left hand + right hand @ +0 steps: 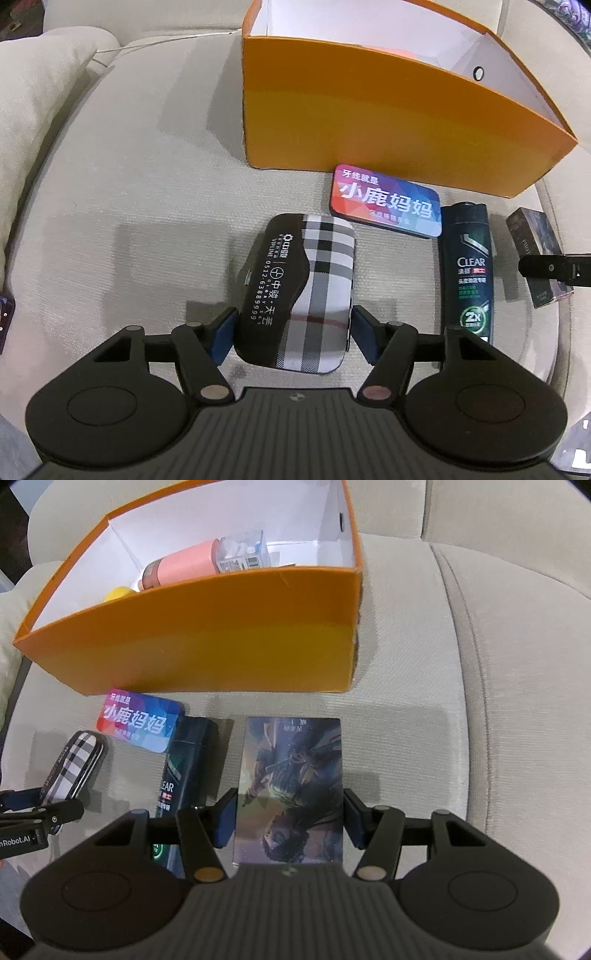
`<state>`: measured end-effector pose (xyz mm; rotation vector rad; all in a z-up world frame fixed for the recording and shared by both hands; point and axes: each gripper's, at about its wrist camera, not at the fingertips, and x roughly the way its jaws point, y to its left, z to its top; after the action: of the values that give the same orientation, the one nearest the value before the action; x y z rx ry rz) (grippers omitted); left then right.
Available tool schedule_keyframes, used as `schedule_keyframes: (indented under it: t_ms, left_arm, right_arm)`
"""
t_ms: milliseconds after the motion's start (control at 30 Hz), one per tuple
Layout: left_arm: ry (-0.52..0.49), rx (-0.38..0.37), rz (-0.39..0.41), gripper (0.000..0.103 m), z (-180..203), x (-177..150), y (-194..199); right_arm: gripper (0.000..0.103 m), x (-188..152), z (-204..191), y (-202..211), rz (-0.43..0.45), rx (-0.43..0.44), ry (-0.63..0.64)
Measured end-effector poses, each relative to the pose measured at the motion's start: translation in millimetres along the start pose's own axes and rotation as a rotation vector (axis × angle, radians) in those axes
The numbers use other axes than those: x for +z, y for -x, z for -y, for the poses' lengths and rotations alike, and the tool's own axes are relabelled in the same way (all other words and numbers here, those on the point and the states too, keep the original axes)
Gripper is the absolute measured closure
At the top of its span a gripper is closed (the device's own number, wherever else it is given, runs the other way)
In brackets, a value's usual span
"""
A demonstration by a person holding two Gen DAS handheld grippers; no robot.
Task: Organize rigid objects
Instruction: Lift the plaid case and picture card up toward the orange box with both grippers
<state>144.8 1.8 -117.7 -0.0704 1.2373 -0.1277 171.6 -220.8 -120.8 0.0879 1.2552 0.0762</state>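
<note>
Jaws of the left gripper [293, 325] clamp a plaid case [295, 291]; the right gripper [288, 818] brackets an illustrated box [291, 790], contact unclear.

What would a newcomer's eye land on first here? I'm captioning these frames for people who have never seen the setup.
The big orange box at the back of the beige sofa cushion, open-topped, already holds a pink bottle. In front, the left gripper straddles a plaid case and the right gripper an illustrated box; between them lie a colourful tin and a dark Clear bottle.
</note>
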Motion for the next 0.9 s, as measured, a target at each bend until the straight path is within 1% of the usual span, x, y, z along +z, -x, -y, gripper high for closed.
schedule_keyframes:
  t_ms: [100,167,267,433,500,600,733,900]
  left_arm:
    - [-0.009,-0.003,0.0,0.029,0.2,-1.2,2.3]
    - [0.0,-0.017,-0.01,0.029,-1.5,-1.9,2.0]
    - [0.039,-0.058,-0.042,0.029,-7.7,-0.7,1.5]
    - [0.126,-0.118,-0.103,0.029,-16.9,-0.5,-11.2]
    - [0.146,-0.133,-0.116,0.029,-19.2,0.0,-15.5]
    - [0.142,-0.139,-0.103,0.03,-18.2,0.7,-12.3]
    - [0.149,-0.178,-0.076,0.03,-23.1,1.3,-1.1]
    - [0.139,-0.181,-0.04,0.03,-23.3,-0.4,14.4]
  right_arm:
    - [0.044,-2.5,2.2,4.9,0.004,-0.003,-0.001]
    - [0.044,-4.9,1.9,6.3,0.006,-0.002,-0.007]
    - [0.044,-5.2,2.8,6.9,0.009,-0.003,-0.011]
    - [0.044,-5.4,3.9,7.4,0.013,0.005,-0.018]
    - [0.044,-5.6,3.9,6.6,0.014,0.004,-0.018]
    - [0.044,-6.3,5.6,7.3,0.014,0.011,-0.022]
    - [0.044,-7.0,5.7,10.5,0.017,0.022,-0.023]
    - [0.044,-6.9,4.7,19.0,0.03,0.03,-0.025]
